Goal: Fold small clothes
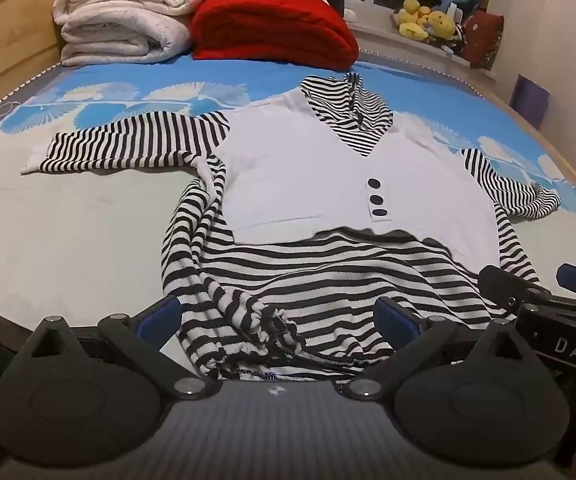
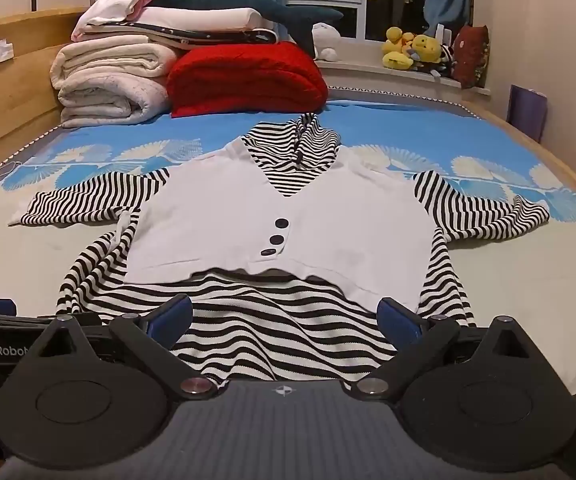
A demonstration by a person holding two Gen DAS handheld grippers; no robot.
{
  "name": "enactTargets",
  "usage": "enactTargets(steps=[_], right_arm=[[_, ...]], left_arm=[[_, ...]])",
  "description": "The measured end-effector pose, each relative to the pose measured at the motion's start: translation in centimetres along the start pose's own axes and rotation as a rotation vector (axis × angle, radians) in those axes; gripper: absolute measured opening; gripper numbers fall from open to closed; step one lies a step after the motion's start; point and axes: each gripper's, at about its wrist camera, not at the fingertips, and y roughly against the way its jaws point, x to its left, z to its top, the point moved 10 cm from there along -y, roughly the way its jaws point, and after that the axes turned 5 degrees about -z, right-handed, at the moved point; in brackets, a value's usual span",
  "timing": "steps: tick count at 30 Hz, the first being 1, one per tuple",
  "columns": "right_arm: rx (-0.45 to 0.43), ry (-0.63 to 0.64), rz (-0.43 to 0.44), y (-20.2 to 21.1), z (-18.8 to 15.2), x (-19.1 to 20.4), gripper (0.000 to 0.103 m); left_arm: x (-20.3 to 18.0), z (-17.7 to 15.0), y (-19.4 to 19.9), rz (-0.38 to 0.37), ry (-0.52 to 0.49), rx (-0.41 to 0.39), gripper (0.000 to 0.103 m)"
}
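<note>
Blue-padded left gripper (image 1: 277, 322) and right gripper (image 2: 285, 318) both gape wide, holding nothing, at the bottom of their frames over the striped hem (image 2: 271, 332). Black-and-white striped top (image 2: 283, 216) lies flat mid-frame on the bed (image 2: 11, 264). Probably best pinching both hem corners evenly. No containers visible.

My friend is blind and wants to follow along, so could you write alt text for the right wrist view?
A black-and-white striped top with a white vest front and three dark buttons lies spread flat on a bed, sleeves out. The open right tongs hover over its hem. Behind are folded white blankets and a red one.
</note>
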Motion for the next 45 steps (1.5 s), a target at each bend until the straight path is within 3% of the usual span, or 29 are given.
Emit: enactTargets(steps=[45], right_arm=[[-0.036,0.001,0.003,-0.09,0.37,-0.02,0.097]], left_arm=[[-0.03,-0.16,-0.61,-0.011,-0.005,-0.027,0.102]])
